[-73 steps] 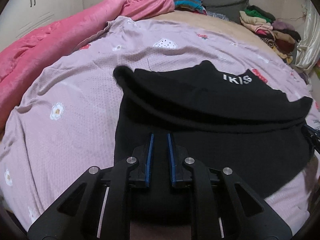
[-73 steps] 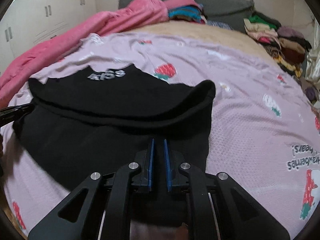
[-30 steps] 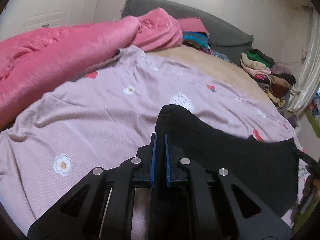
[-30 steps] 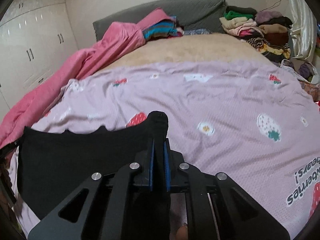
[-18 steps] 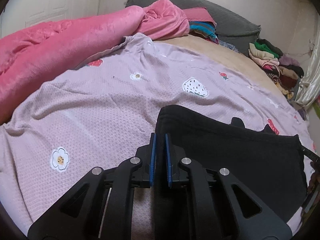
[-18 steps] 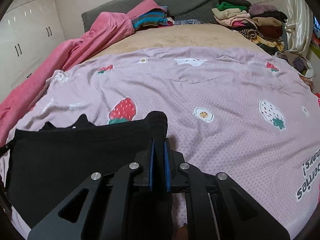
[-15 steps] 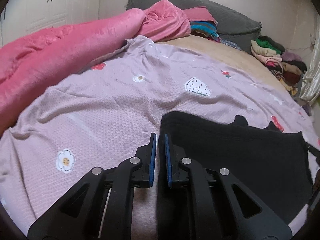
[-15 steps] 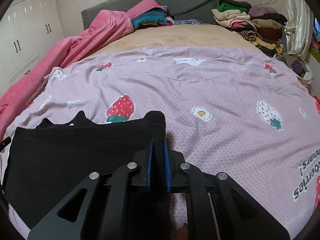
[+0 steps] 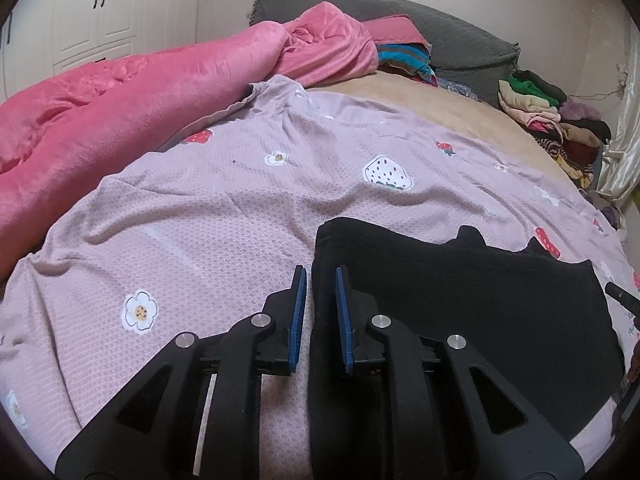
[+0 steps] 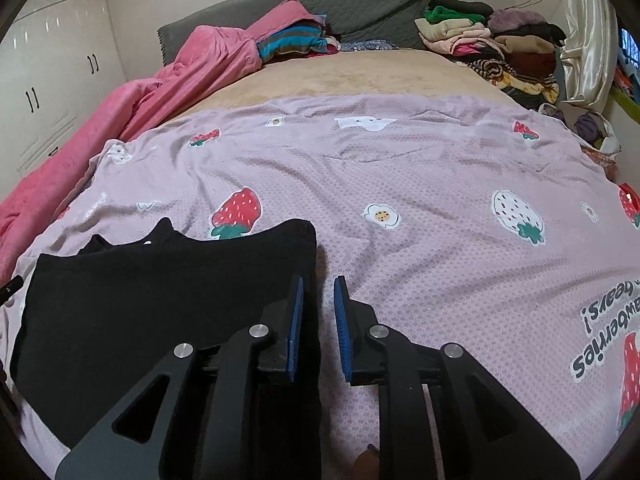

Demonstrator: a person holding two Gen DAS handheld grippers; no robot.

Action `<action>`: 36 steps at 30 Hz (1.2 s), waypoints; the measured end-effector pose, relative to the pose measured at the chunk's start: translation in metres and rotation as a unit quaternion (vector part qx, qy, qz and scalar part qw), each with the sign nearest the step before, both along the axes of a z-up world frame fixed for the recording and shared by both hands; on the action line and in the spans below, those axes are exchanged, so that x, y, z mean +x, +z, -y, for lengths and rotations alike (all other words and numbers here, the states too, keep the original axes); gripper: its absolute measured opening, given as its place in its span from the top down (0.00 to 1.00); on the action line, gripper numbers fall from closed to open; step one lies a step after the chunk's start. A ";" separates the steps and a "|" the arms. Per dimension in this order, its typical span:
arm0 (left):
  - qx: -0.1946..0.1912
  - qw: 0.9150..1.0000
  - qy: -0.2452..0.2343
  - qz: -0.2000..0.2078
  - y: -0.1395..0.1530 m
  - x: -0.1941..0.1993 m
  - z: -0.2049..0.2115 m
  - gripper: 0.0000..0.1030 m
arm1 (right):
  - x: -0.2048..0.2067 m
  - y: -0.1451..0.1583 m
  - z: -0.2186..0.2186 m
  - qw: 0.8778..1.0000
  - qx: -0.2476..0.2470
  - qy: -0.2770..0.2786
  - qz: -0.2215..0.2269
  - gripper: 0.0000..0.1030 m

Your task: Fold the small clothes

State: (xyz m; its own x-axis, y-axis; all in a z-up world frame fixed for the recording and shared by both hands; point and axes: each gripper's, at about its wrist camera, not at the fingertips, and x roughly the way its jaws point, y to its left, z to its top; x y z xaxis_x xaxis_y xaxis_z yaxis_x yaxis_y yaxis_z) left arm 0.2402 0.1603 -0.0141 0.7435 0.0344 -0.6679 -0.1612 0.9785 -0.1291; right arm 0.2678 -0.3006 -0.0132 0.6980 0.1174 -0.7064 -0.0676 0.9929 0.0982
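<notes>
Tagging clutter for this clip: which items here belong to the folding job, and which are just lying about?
In the job: black garment, left gripper and right gripper, jaws opening at its two corners.

Lying about: pink blanket, stacked clothes, strawberry-print sheet, underneath.

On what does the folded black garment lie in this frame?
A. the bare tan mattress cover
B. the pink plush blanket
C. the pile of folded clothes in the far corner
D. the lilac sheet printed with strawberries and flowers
D: the black garment lies flat on the lilac sheet, whose strawberry and flower prints show around it; the pink blanket is bunched apart from it along the bed's edge.
</notes>
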 end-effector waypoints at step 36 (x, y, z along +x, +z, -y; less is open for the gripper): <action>-0.175 0.982 -0.035 -0.067 -0.029 -0.082 -0.003 0.44 | -0.093 -0.018 0.012 0.994 0.075 0.055 -0.064 0.58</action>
State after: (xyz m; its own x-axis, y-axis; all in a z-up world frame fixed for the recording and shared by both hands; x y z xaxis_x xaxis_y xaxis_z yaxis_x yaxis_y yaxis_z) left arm 0.1584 0.1635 -0.0428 0.6408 -0.2624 -0.7215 -0.1335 0.8874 -0.4413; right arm 0.1751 -0.3121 -0.0315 0.5813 0.2979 -0.7572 -0.1517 0.9539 0.2589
